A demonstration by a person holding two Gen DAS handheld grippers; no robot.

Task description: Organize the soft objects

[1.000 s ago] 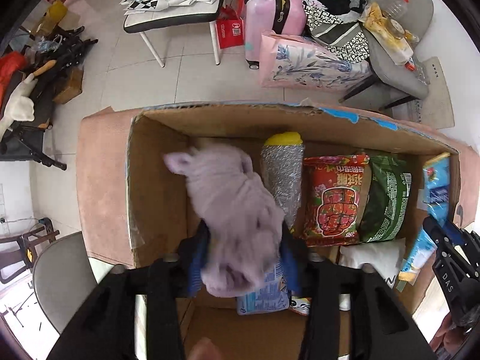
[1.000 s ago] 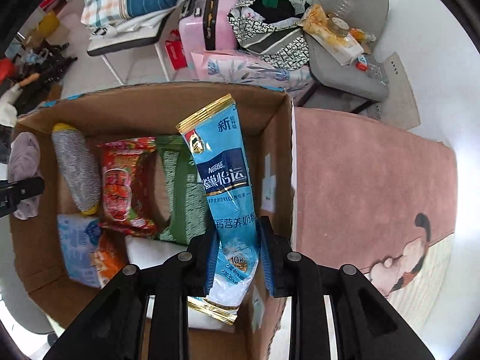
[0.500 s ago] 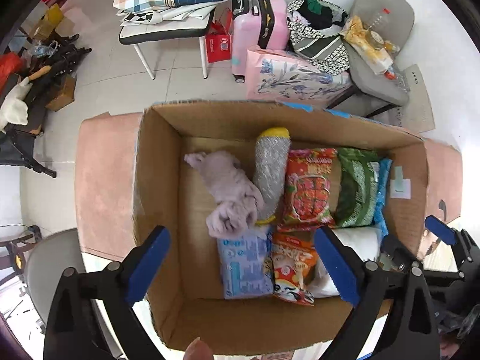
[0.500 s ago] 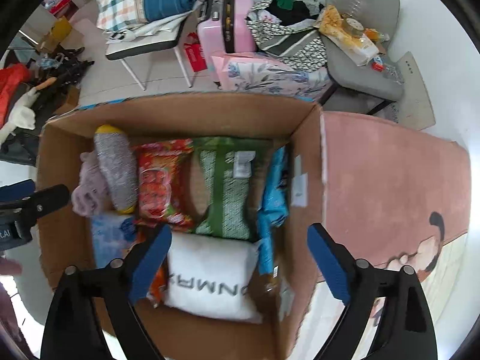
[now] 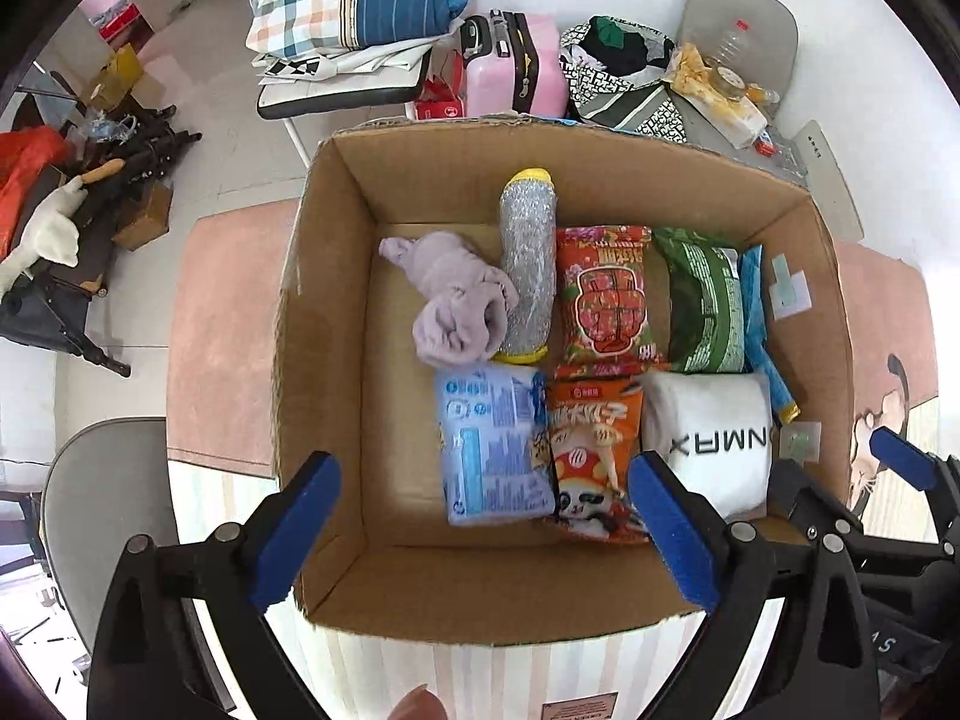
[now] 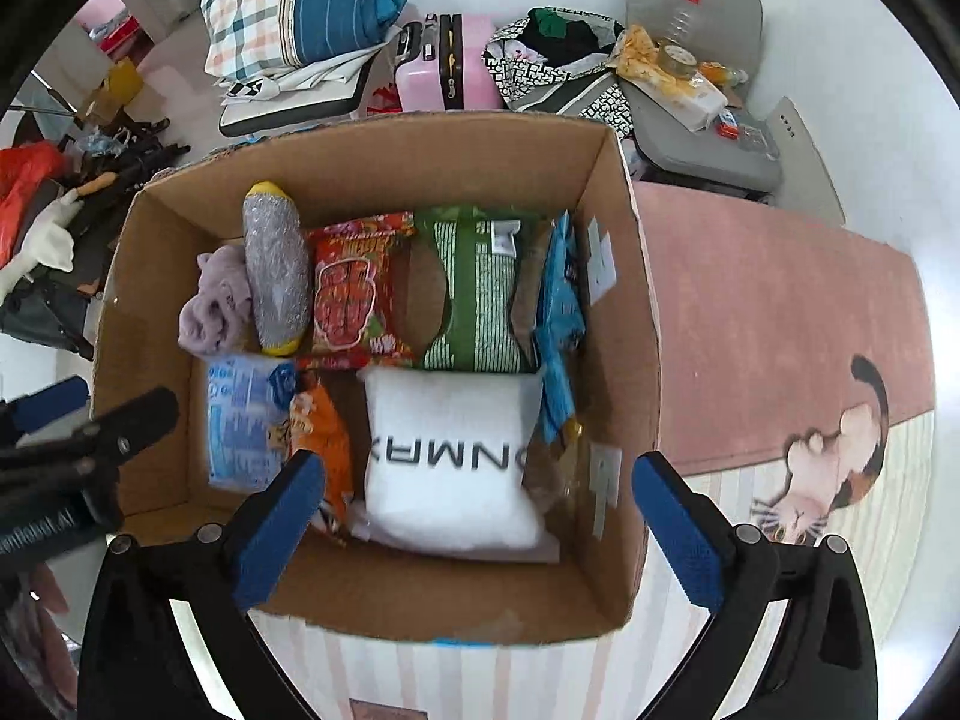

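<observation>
An open cardboard box (image 5: 324,324) (image 6: 636,312) stands on a pink rug. Inside lie a lilac plush cloth (image 5: 459,306) (image 6: 216,306), a silver roll with yellow ends (image 5: 528,270) (image 6: 276,276), a red snack bag (image 5: 606,300), a green bag (image 5: 705,306), a blue milk-powder pouch (image 5: 756,312) (image 6: 558,312), a light blue pack (image 5: 492,450), an orange bag (image 5: 594,456) and a white pillow (image 5: 714,438) (image 6: 450,456). My left gripper (image 5: 486,540) is open and empty above the box's near edge. My right gripper (image 6: 480,534) is open and empty above the near edge too.
Behind the box stand a chair with a plaid pillow (image 5: 354,6), a pink suitcase (image 5: 516,66) and a grey chair with bottles and bags (image 5: 732,72). Clutter lies at the left (image 5: 72,192). A grey chair (image 5: 102,510) is near left. The rug (image 6: 780,330) extends right.
Both grippers opened and pulled back up. The left let go of the lilac cloth into the box's left side; the right let go of the blue pouch along the right wall.
</observation>
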